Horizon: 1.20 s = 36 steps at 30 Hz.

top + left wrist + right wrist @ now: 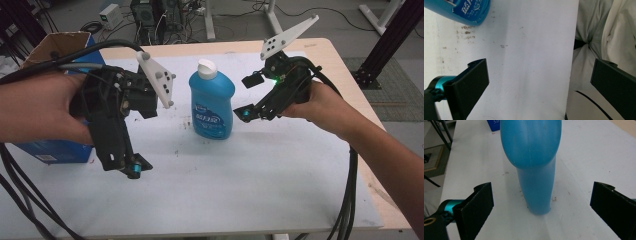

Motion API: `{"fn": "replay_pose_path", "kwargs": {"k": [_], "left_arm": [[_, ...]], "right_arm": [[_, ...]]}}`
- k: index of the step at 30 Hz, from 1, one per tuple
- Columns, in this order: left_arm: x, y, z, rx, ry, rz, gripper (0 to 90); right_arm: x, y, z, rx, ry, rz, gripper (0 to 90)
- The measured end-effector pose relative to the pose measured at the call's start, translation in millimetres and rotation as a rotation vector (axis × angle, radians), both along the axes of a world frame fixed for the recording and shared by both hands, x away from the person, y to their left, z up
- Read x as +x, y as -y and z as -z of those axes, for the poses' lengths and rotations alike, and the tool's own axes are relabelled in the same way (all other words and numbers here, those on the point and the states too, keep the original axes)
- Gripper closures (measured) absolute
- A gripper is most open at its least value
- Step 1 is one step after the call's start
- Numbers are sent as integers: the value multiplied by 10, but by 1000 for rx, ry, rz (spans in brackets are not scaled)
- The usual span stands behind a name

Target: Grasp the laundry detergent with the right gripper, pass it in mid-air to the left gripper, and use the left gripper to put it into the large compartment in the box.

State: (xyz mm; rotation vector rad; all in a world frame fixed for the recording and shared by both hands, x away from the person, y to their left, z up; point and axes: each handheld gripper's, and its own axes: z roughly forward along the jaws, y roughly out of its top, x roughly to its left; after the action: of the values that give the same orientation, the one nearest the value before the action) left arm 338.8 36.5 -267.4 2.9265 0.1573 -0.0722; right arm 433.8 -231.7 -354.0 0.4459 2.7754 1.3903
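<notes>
between the spread jaws of the right hand-held gripper (pixel 541 207), released and empty, stands the blue bottle (pixel 534 165), upright on the bench (pixel 240 180), just ahead and not yet touched. judged smooth, slippery plastic, possibly heavy with liquid; grip best taken across the narrower lower body. right hand tilts its tool down toward the bottle. left hand-held gripper (pixel 536 82), also released, hangs apart, pointing down at the bench.
</notes>
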Motion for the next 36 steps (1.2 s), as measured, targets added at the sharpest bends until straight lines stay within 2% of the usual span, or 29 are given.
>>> {"fn": "replay_pose_path", "kwargs": {"k": [20, 36], "left_arm": [[30, -26, 8, -5, -2, -10, 17], [39, -47, 32, -8, -10, -18, 17]], "right_arm": [[60, -241, 212, 21, -12, -24, 40], [62, -409, 371, 78, 5, -8, 40]]}}
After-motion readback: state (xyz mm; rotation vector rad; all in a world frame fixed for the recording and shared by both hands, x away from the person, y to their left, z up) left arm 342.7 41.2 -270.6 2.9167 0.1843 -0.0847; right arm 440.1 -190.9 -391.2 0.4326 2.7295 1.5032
